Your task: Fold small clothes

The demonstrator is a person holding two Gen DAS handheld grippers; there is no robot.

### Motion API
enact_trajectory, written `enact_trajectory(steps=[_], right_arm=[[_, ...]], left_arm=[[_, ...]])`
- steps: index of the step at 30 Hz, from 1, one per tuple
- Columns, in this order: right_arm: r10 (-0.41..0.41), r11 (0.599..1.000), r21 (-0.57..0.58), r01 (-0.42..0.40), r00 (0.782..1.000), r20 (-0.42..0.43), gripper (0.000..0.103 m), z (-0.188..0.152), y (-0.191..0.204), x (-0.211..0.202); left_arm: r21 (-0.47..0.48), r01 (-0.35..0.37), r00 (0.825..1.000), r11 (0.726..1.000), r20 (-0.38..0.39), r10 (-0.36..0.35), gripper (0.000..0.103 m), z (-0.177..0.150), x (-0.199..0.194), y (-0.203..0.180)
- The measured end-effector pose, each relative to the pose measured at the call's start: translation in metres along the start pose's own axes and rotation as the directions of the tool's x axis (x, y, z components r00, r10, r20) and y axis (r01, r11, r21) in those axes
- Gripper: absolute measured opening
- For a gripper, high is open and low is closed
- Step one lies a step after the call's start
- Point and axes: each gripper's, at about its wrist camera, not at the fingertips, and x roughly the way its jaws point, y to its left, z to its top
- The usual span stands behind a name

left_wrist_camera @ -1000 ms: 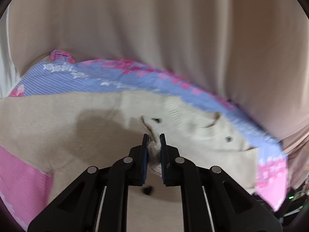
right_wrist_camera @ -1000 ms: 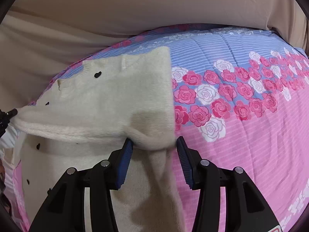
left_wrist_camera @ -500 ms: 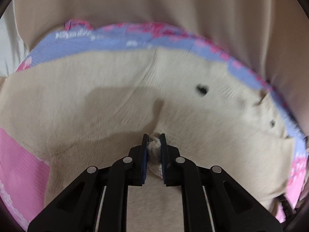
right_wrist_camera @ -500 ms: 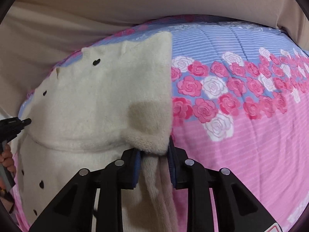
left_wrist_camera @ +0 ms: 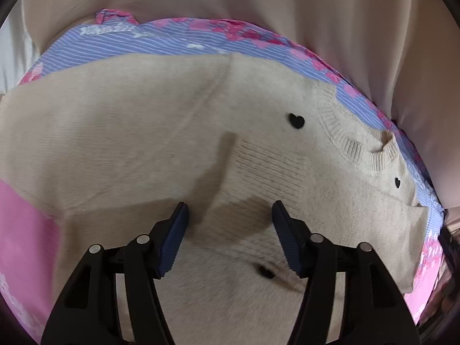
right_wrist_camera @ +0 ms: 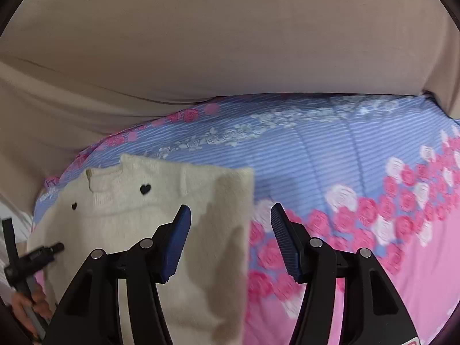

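while my left gripper (left_wrist_camera: 230, 215) is opening its jaws over the cream sweater (left_wrist_camera: 172, 143), the ribbed cuff (left_wrist_camera: 267, 166) is lying loose at twelve o'clock of the pads, unpinched. my right gripper (right_wrist_camera: 230, 218) is also opening, gripping nothing, with the sweater's straight folded edge lying between its jaws. the sweater is resting flat on the floral quilt (right_wrist_camera: 345, 158), neckline (right_wrist_camera: 100, 181) at eleven o'clock.
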Motion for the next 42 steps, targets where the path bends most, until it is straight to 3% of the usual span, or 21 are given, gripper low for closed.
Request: enact_trajectory(steps=[2,3,7,11,13,16,17,19,21,23,25,26,28,30,32,33,35,37,39,40,42], right_arm=[[0.000,1.000,-0.011,0.000,1.000,-0.009,0.057,0.004,0.008,0.011],[0.000,1.000,-0.023,0.000,1.000,-0.011,0.057,0.006,0.011,0.014],[-0.024,0.998,-0.056,0.025,1.000,0.018,0.057,0.009,0.019,0.020],[-0.038,0.999,0.007,0.038,0.999,0.007,0.057,0.010,0.007,0.027],[-0.004,1.000,0.028,0.003,1.000,0.018,0.055,0.009,0.007,0.027],[0.017,1.000,-0.020,-0.017,1.000,-0.001,0.033,0.008,0.018,0.038],[-0.014,0.999,-0.050,0.012,0.999,-0.040,0.024,0.006,0.022,0.050],[-0.079,0.994,-0.084,0.069,0.989,-0.126,0.019,0.000,0.021,0.075],[-0.084,0.995,-0.070,0.077,0.991,-0.103,0.018,0.002,0.022,0.066],[-0.083,0.995,-0.056,0.080,0.995,-0.057,0.020,0.003,0.027,0.045],[-0.067,0.995,-0.073,0.067,0.998,0.005,0.021,-0.004,0.038,0.013],[-0.060,0.995,-0.085,0.061,0.998,0.018,0.023,-0.010,0.043,0.002],[-0.048,0.992,-0.119,0.050,0.999,0.024,0.026,-0.027,0.054,-0.021],[-0.039,0.986,-0.159,0.040,0.999,0.006,0.039,-0.047,0.065,-0.037],[-0.034,0.981,-0.192,0.028,0.999,-0.028,0.051,-0.071,0.077,-0.049],[-0.027,0.979,-0.205,0.017,0.998,-0.048,0.051,-0.083,0.081,-0.054],[-0.029,0.973,-0.230,0.007,0.995,-0.093,0.051,-0.106,0.091,-0.060],[-0.023,0.972,-0.236,-0.011,0.990,-0.142,0.051,-0.126,0.099,-0.065],[-0.021,0.971,-0.238,-0.024,0.982,-0.187,0.051,-0.140,0.107,-0.065],[-0.022,0.971,-0.239,-0.027,0.980,-0.199,0.051,-0.147,0.110,-0.065],[-0.016,0.970,-0.241,-0.039,0.975,-0.221,0.051,-0.156,0.119,-0.066]], left_arm=[[0.019,0.033,0.999,0.999,0.032,-0.034,0.027,-0.001,0.000,-0.004],[0.019,0.065,0.997,0.998,0.031,-0.066,0.007,0.000,0.000,-0.004],[-0.024,0.132,0.986,0.991,0.107,-0.129,0.006,0.008,-0.021,0.013],[-0.040,0.049,0.993,0.998,0.112,-0.044,0.006,0.008,-0.019,0.028],[-0.077,0.075,0.994,0.994,0.080,-0.069,0.006,0.007,-0.011,0.037],[-0.059,0.067,0.996,0.996,0.067,-0.063,0.006,0.002,-0.005,0.036],[-0.046,0.060,0.996,0.997,0.068,-0.057,0.007,0.001,-0.005,0.034],[-0.044,0.054,0.997,0.998,0.064,-0.051,0.008,0.000,-0.004,0.034],[-0.063,0.064,0.996,0.996,0.058,-0.061,0.011,0.001,-0.004,0.037],[-0.095,0.096,0.994,0.991,0.067,-0.090,0.019,-0.001,-0.013,0.047],[-0.144,0.115,0.989,0.983,0.110,-0.100,0.042,-0.007,-0.031,0.065],[-0.175,0.123,0.985,0.977,0.139,-0.099,0.047,-0.010,-0.040,0.076],[-0.272,0.133,0.974,0.953,0.214,-0.075,0.056,-0.019,-0.063,0.112],[-0.369,0.101,0.967,0.924,0.253,-0.005,0.065,-0.025,-0.080,0.152],[-0.510,0.065,0.956,0.858,0.278,0.093,0.069,-0.031,-0.093,0.209],[-0.589,0.052,0.952,0.806,0.273,0.138,0.069,-0.032,-0.096,0.245],[-0.673,0.019,0.948,0.740,0.247,0.201,0.069,-0.030,-0.096,0.298],[-0.722,-0.086,0.926,0.686,0.195,0.322,0.068,-0.021,-0.095,0.347],[-0.735,-0.157,0.909,0.660,0.155,0.388,0.065,-0.012,-0.092,0.372],[-0.734,-0.153,0.911,0.662,0.154,0.381,0.059,-0.007,-0.088,0.383],[-0.722,-0.131,0.935,0.680,0.138,0.326,0.042,0.005,-0.073,0.395]])
